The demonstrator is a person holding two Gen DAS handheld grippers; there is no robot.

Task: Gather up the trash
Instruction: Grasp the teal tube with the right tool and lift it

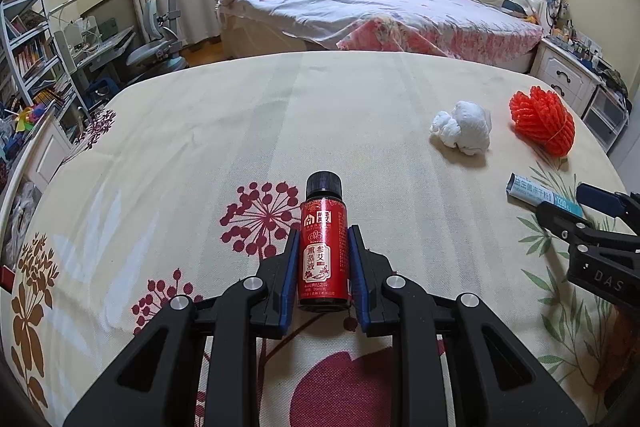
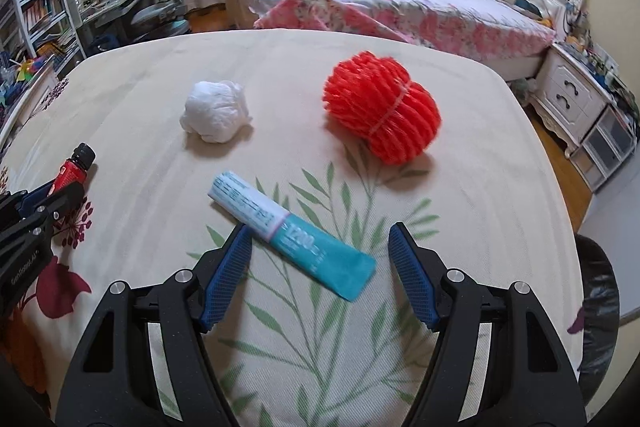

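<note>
The left gripper (image 1: 323, 259) is clamped on the small red-labelled glass bottle with a black screw cap (image 1: 322, 247). Its blue pads press both sides of the label and the cap pokes out ahead of the tips, so that piece of trash looks secured, held near the left side of the cream floral-print tablecloth (image 1: 240, 115) covering the table.

The right gripper (image 2: 320, 251) stands with its jaws wide and nothing between the pads. It points steeply down over the flat teal-and-white foil sachet (image 2: 290, 233), which lies diagonally near the front edge of the table, its teal end between the two fingers and its white end just past the left fingertip.

The step in hand appears to be the pickup of this sachet. The next move probably calls for lowering the tips to the cloth and closing across the sachet's narrow width (a thin, flat thing like this may slide or buckle unless the pads get under an edge).

Farther back, toward the middle of the table, sit the crumpled white tissue wad (image 2: 216, 115) and, nearer the right edge, the bundled orange-red foam fruit net (image 2: 380, 111), well apart from each other. A dark bin-like shape (image 2: 598, 307) shows past the right edge, though what it is cannot be told.
</note>
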